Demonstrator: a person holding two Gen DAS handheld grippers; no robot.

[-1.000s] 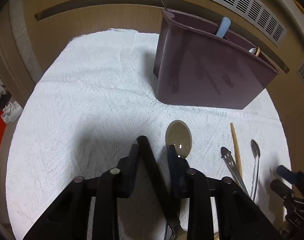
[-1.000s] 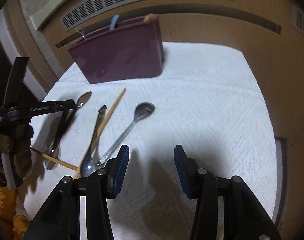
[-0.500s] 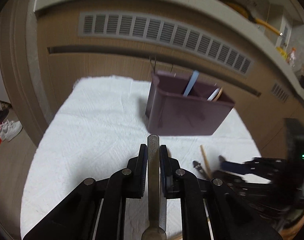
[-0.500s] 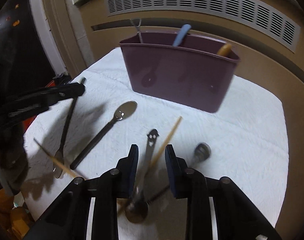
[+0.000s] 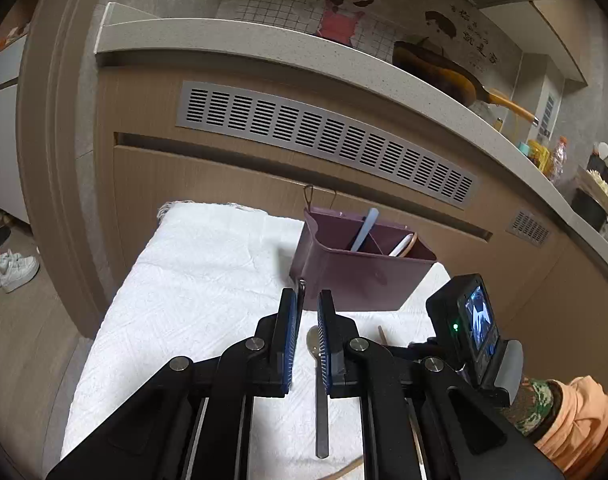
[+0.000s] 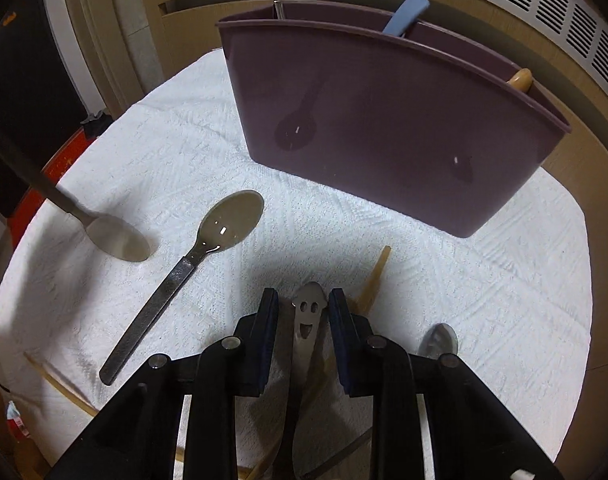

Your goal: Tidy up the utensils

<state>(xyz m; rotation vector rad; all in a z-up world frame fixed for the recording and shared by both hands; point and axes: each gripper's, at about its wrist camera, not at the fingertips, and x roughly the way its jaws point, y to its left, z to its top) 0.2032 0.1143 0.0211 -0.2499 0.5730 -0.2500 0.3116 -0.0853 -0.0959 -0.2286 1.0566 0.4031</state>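
Between the right tongs [image 6: 302, 312], parted, lies a smiley-cut steel handle [image 6: 304, 328]; left tongs [image 5: 304, 312] perhaps empty.

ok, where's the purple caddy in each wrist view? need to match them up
Left wrist: purple caddy sits just right of centre, mid-distance, on the white cloth.
Right wrist: purple caddy fills the upper centre and right, seen close up.
Shared landmark: the blue handle sticking up out of the caddy, near the top edge in the right wrist view.
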